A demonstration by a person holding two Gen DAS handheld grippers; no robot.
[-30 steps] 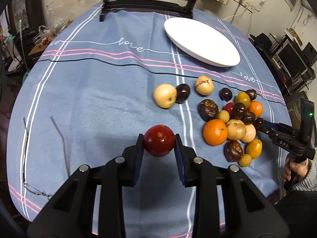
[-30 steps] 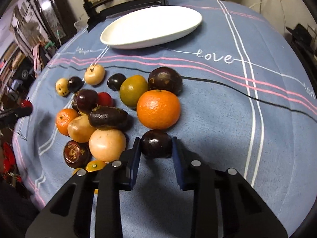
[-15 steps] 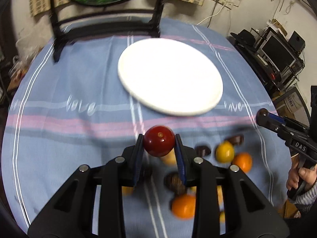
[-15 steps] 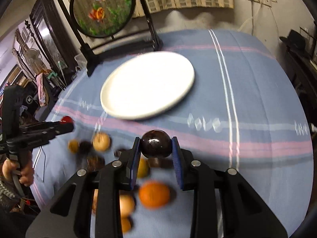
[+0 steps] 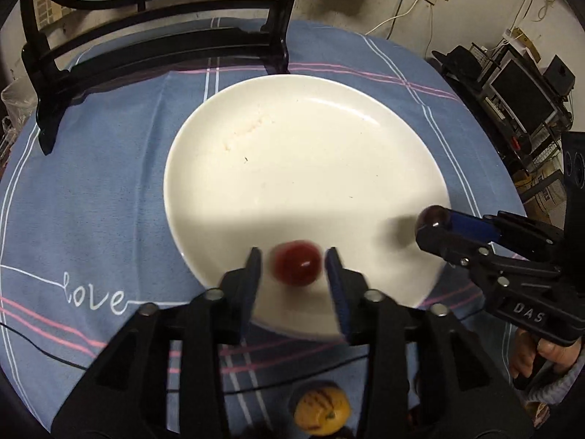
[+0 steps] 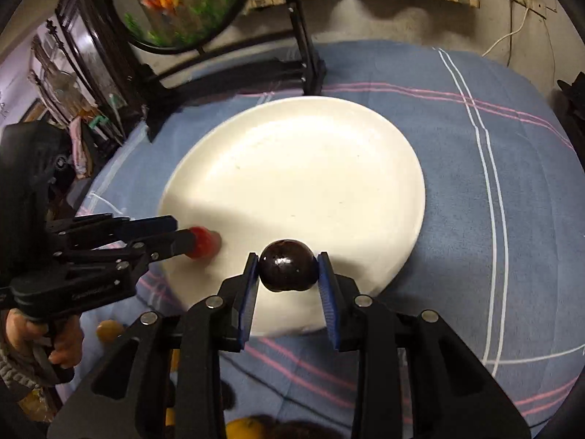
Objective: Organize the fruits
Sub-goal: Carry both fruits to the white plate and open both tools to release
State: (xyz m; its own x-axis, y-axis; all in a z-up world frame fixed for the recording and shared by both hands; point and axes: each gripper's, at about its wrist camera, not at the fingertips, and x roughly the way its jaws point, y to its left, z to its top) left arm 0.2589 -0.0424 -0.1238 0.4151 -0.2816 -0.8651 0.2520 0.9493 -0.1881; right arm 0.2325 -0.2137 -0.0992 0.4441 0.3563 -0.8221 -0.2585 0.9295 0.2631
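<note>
Both tongs sit over the near rim of the white plate point(image 5: 299, 168). Left tongs point(image 5: 294, 267) are opening, red fruit point(image 5: 297, 262) loose btwn the pads, blurred, dropping. Right tongs point(image 6: 287, 269) are opening too, dark fruit point(image 6: 287, 265) still pinched, plate directly below. Remaining fruit lies behind, on the desk.

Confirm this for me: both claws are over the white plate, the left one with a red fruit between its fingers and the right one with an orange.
Not quite. The right claw has a dark purple fruit between its fingers, not an orange; the right wrist view shows it plainly. The rest holds: both claws are over the white plate, and the left claw has the red fruit between its fingers, its jaws opening.
</note>
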